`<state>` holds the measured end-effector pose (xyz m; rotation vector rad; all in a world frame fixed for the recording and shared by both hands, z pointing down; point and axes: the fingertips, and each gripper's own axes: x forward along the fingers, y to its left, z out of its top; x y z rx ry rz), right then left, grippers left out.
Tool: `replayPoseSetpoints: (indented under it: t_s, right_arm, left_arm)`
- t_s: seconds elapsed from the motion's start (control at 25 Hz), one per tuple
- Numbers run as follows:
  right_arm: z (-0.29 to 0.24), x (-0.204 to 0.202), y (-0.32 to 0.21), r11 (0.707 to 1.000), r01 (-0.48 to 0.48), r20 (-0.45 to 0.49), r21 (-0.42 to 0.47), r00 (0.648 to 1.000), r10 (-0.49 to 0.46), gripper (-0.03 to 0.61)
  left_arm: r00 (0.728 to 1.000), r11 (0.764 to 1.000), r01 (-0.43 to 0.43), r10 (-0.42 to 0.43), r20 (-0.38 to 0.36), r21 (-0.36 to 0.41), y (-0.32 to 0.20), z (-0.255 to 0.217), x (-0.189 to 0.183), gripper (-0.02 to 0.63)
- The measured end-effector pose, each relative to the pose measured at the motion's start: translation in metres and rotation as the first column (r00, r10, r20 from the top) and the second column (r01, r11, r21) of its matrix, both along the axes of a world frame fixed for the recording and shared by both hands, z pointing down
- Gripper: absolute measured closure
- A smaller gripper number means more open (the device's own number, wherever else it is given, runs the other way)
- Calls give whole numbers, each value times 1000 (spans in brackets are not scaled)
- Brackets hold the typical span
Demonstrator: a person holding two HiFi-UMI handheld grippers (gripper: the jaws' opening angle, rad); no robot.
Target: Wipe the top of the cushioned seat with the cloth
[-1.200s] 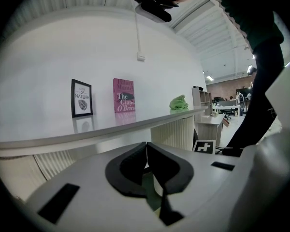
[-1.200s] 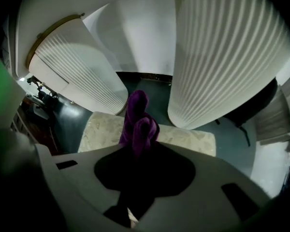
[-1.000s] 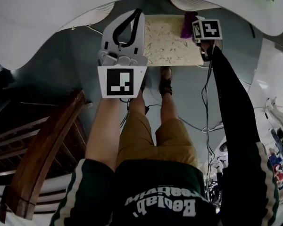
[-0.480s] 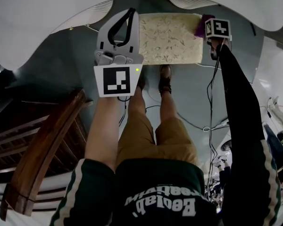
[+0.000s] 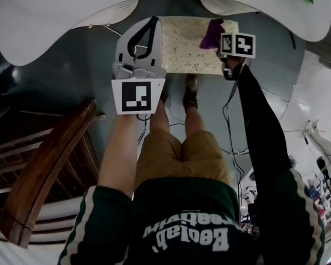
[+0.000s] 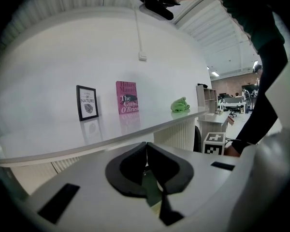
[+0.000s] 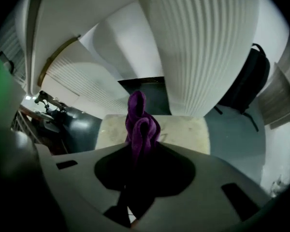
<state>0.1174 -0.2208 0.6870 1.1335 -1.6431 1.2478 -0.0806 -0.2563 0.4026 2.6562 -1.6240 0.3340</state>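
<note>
- Pinching a crumpled purple cloth (image 7: 137, 123), the right gripper (image 7: 137, 148) has its jaws clamped on the soft fabric, which bunches in rounded folds over the far right part of the cushioned seat (image 5: 186, 47).
- Seat: rectangular, cream padding, faintly mottled.
- Left gripper (image 6: 146, 149): dark rounded jaws pressed together on nothing, beside the seat's left edge.

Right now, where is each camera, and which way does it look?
Head view: on the person's head, looking down at the cushioned seat; legs, arms, left tool, right tool show.
Left gripper view: on the left tool, facing a white shelf with a pink book; the person's dark sleeve shows.
Right gripper view: on the right tool, looking down past its gripped purple cloth at the seat; no body shows.
Shared: head and right gripper views show cloth and seat.
</note>
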Motion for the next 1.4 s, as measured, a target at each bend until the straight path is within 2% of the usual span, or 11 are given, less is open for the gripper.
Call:
replayPoseSetpoints:
  t_s: [0.16,0.28,0.44,0.56,0.68,0.84,1.0,1.2,1.32,1.4]
  right_arm:
    - [-3,-97,25,990,141,81,-29,987,-139,482]
    - [-1,-151,34,975,217,116,-47,971,-210,482]
    - [12,-200,41,952,293,112,-84,953,-283,480]
    - [38,-212,55,928,351,50,-123,936,-348,480]
    - [52,-211,57,919,368,12,-140,929,-370,479]
    - [50,-214,55,922,352,21,-159,935,-354,479]
    - [47,-192,51,932,328,27,-151,944,-328,479]
    - [42,-136,53,939,310,-24,-148,948,-317,479]
    - [44,-77,59,952,265,-71,-155,958,-278,480]
    - [47,-34,60,957,241,-92,-162,962,-257,480]
  left_arm:
    - [999,999,37,-37,-3,3,1,-9,-23,597]
    - [999,999,43,-43,19,6,4,-14,-35,597]
    - [998,998,61,-60,33,-27,16,-16,-53,597]
    - [995,994,100,-99,12,-37,26,-17,-74,597]
    - [991,991,132,-132,-10,-31,28,-16,-93,597]
    - [986,987,160,-161,-30,-26,24,-9,-109,597]
    - [988,988,149,-150,-42,-29,15,-5,-95,597]
    - [992,993,116,-117,-50,-29,20,-8,-68,597]
    - [996,997,74,-75,-54,-20,20,-10,-42,597]
    - [995,997,77,-78,-59,-26,17,-9,-27,597]
